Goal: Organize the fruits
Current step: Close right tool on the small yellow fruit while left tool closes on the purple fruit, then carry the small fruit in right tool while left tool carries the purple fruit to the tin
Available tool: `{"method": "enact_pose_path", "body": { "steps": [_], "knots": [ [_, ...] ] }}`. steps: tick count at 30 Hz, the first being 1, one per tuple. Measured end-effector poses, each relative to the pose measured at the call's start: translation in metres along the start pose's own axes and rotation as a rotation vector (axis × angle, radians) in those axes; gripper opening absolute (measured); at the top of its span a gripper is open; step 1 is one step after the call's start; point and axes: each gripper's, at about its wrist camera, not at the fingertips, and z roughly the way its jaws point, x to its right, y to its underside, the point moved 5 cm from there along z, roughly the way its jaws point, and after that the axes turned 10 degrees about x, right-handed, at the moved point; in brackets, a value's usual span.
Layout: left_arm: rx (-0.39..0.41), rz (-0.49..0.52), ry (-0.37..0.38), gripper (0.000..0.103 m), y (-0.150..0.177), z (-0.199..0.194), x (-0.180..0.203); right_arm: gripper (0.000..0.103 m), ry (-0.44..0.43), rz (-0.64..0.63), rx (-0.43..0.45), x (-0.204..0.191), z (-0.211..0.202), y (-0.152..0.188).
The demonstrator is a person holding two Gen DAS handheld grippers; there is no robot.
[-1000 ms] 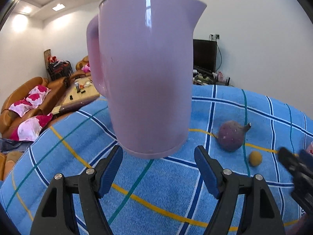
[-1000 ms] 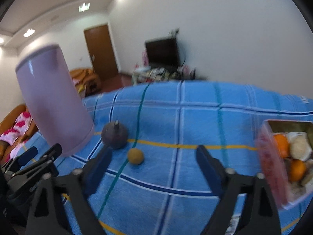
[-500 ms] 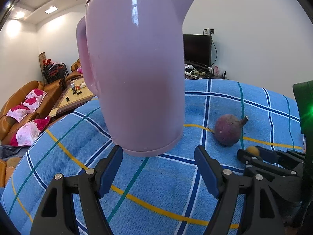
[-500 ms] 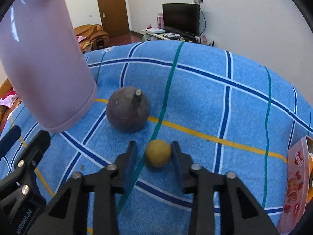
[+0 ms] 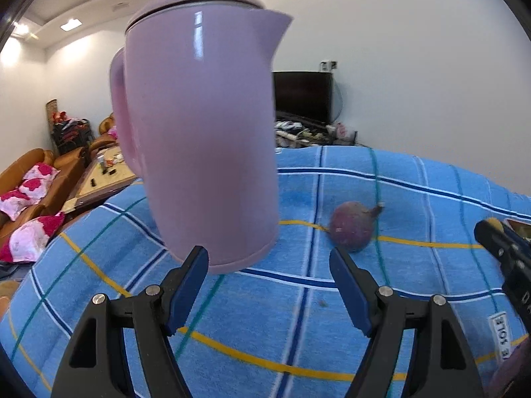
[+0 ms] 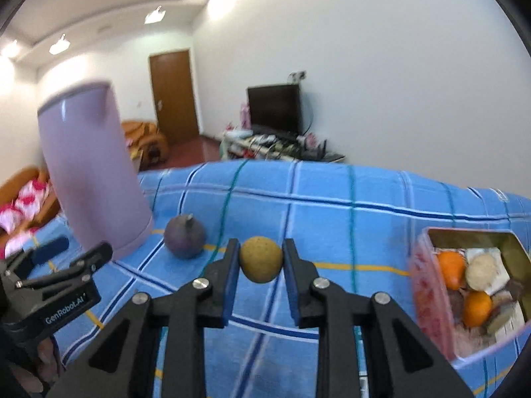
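My right gripper [image 6: 261, 258] is shut on a small yellow-brown round fruit [image 6: 261, 259], held above the blue checked cloth [image 6: 332, 219]. A dark purple round fruit [image 6: 184, 237] with a short stem lies on the cloth beyond and to the left; it also shows as the purple fruit [image 5: 352, 230] in the left wrist view. A pink tin box [image 6: 421, 285] at the right holds oranges and other pieces. My left gripper [image 5: 268, 280] is open and empty, low over the cloth in front of the pink kettle [image 5: 202, 139]. The right gripper's tip [image 5: 497, 242] enters that view at the right edge.
The tall pink kettle [image 6: 93, 179] stands on the cloth to the left of the purple fruit. The left gripper's body [image 6: 56, 285] fills the lower left of the right wrist view. Behind the table are sofas, a door and a dark television [image 6: 275, 107].
My right gripper closed on the small yellow fruit and lifted it off the cloth, swinging toward the tin box. The left gripper stayed open near the kettle.
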Motion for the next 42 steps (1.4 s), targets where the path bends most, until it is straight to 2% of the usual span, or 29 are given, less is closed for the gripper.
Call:
{"method": "enact_pose_path", "body": {
  "steps": [5, 8, 12, 17, 19, 20, 21, 28, 36, 42],
  "knots": [
    [-0.078, 0.044, 0.086, 0.077, -0.007, 0.008, 0.032, 0.028, -0.014, 0.029, 0.024, 0.008, -0.01, -0.003],
    [-0.148, 0.062, 0.133, 0.077, -0.017, 0.032, 0.056, 0.028, -0.026, 0.052, 0.036, 0.012, -0.016, -0.007],
    [-0.183, 0.114, 0.138, 0.077, -0.019, 0.065, 0.083, 0.028, -0.034, 0.04, 0.045, 0.011, -0.015, -0.007],
    [-0.221, 0.142, 0.061, 0.077, -0.014, 0.099, 0.09, 0.028, -0.039, 0.029, 0.055, 0.009, -0.014, -0.009],
    [-0.225, 0.147, 0.033, 0.065, -0.011, 0.108, 0.088, 0.028, -0.041, 0.026, 0.056, 0.009, -0.013, -0.009],
    [-0.243, 0.15, 0.036, 0.056, -0.008, 0.113, 0.089, 0.028, -0.042, 0.024, 0.056, 0.009, -0.015, -0.01],
    [-0.265, 0.145, 0.054, 0.053, -0.005, 0.115, 0.09, 0.028, -0.043, 0.023, 0.054, 0.009, -0.014, -0.009],
    [-0.253, 0.133, 0.064, 0.053, -0.008, 0.112, 0.089, 0.028, -0.04, 0.012, 0.045, 0.004, -0.013, -0.007],
    [-0.09, 0.093, 0.015, 0.053, -0.017, 0.062, 0.075, 0.028, -0.029, -0.002, 0.103, 0.002, -0.021, -0.011],
    [-0.046, 0.047, -0.013, 0.053, -0.009, 0.029, 0.063, 0.028, -0.015, -0.03, 0.137, -0.005, -0.028, -0.012]
  ]
}}
